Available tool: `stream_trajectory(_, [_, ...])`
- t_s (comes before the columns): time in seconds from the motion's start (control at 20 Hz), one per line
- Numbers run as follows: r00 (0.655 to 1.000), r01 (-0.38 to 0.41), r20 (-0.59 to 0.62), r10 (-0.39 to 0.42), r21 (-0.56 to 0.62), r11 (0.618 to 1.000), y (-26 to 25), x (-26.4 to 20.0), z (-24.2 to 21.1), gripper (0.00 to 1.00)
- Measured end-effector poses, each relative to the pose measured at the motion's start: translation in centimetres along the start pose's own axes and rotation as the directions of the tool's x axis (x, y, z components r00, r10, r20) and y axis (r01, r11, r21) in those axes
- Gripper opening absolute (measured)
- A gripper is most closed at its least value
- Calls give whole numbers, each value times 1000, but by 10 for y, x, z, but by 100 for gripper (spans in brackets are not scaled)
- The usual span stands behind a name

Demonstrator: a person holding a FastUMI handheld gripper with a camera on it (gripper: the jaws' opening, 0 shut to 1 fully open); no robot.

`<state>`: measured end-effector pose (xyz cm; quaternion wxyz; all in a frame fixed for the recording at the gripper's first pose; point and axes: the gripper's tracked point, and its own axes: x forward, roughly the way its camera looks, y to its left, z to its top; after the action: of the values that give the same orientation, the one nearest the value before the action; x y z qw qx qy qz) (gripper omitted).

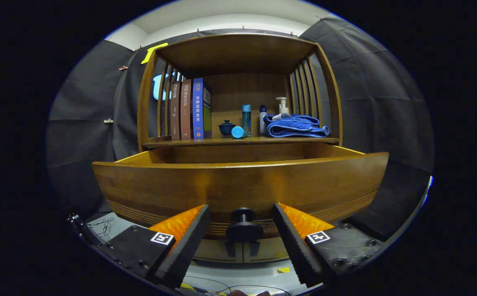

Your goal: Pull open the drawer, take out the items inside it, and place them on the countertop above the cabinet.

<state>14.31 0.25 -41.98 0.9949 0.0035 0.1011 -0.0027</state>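
Staged home-like booth: wooden cabinet (238, 102) with books (191, 109), toiletry bottles (281, 107), folded towel (294, 126), black cloth walls (378, 90).

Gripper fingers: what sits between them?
In the gripper view, the dark round drawer knob on the pulled-out wooden drawer sits between the open gripper's fingers, untouched.

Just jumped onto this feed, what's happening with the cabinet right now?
The hand-held gripper faces the wooden cabinet's pulled-out drawer. Its fingers are spread wide either side of the black round drawer knob, touching nothing. The drawer's inside is hidden behind its front panel. On the countertop above sit upright books, a small blue lidded pot, bottles and a folded blue towel.
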Motion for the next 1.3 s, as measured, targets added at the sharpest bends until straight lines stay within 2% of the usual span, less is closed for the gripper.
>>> stream_trajectory(0.95, [1000,6,0,-6,10,1000,5,129,16,100])
stream_trajectory(1.3, [1000,18,15,-18,0,1000,7,143,20,100])
